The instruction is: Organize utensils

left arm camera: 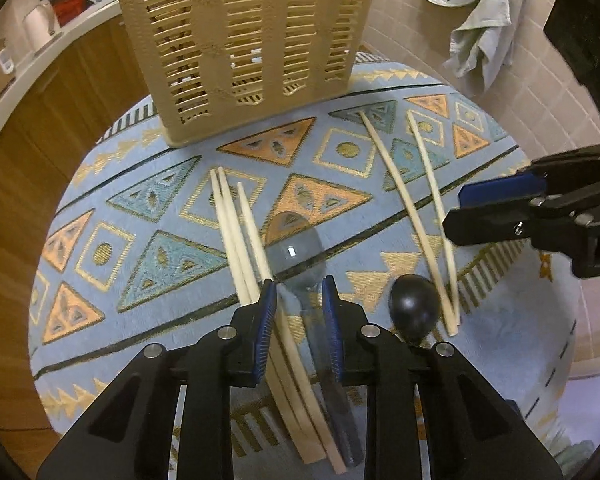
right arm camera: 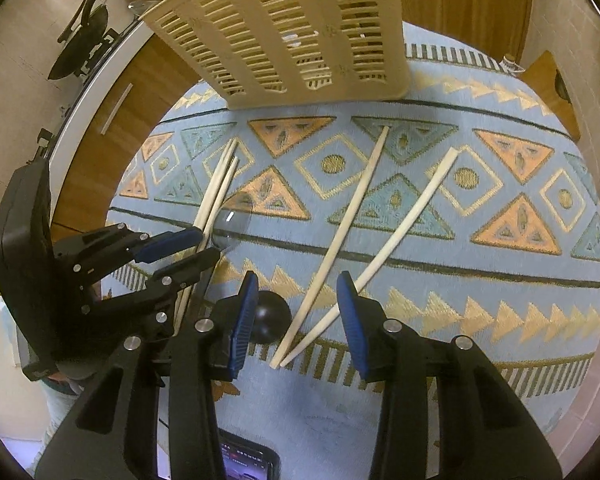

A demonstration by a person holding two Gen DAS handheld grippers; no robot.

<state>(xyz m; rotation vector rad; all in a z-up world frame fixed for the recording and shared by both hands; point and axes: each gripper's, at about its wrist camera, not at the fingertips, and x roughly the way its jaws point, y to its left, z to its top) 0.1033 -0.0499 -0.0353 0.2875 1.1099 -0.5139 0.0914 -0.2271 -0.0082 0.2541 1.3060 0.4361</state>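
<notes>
Your left gripper stands narrowly parted, straddling the translucent spoon and a chopstick bundle for a grasp; contact is unclear. Your right gripper, spread wide, brackets two chopsticks. The basket lies ahead, its contents obscured.

Pale matt wooden chopsticks lie on a woven, patterned cloth mat. Ahead of the left tool: a slotted beige plastic basket, a clear glossy spoon, and a shiny black spoon beside it.
</notes>
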